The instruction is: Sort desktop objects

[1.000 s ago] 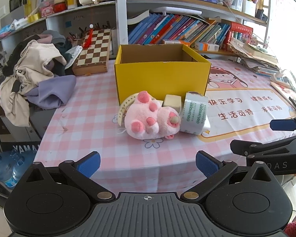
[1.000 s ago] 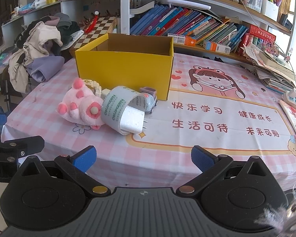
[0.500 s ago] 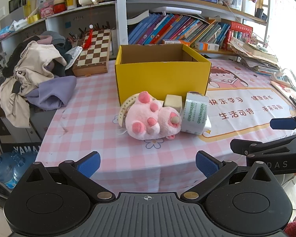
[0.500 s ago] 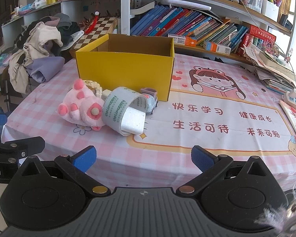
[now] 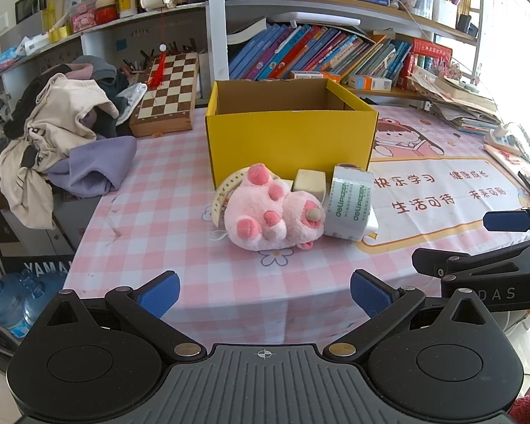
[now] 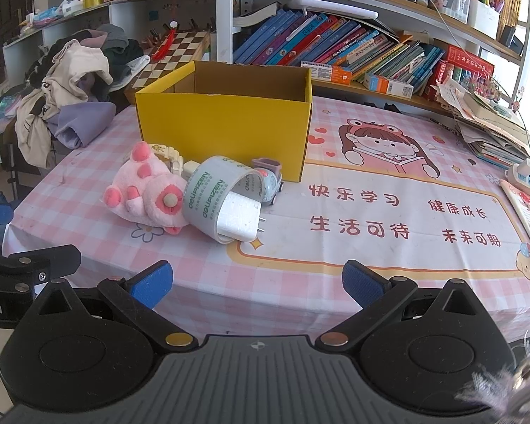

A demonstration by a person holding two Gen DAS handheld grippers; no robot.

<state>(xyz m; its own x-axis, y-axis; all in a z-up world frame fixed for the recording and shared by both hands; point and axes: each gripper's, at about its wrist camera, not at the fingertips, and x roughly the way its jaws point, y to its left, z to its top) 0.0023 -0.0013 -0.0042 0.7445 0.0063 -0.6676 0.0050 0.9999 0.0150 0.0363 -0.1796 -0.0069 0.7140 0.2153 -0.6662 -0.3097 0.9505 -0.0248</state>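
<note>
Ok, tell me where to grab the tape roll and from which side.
Pinch the tape roll's wall at its top arc, one finger outside, one inside the core, coming from above. It lies tilted, its opening facing the right gripper, with a white charger filling the lower core and the plush pressed against its left, so only the top looks free.

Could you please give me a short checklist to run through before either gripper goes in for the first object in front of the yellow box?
1. Left gripper open and holding nothing: ok.
2. Right gripper open and holding nothing: ok.
3. Yellow box upright with its top open: ok.
4. Box has room inside: cannot tell, its floor is hidden.
5. Pink plush toy free to lift alone: not ok, it presses against the tape roll.
6. White charger free of the tape roll: not ok, it sits inside the roll.
</note>
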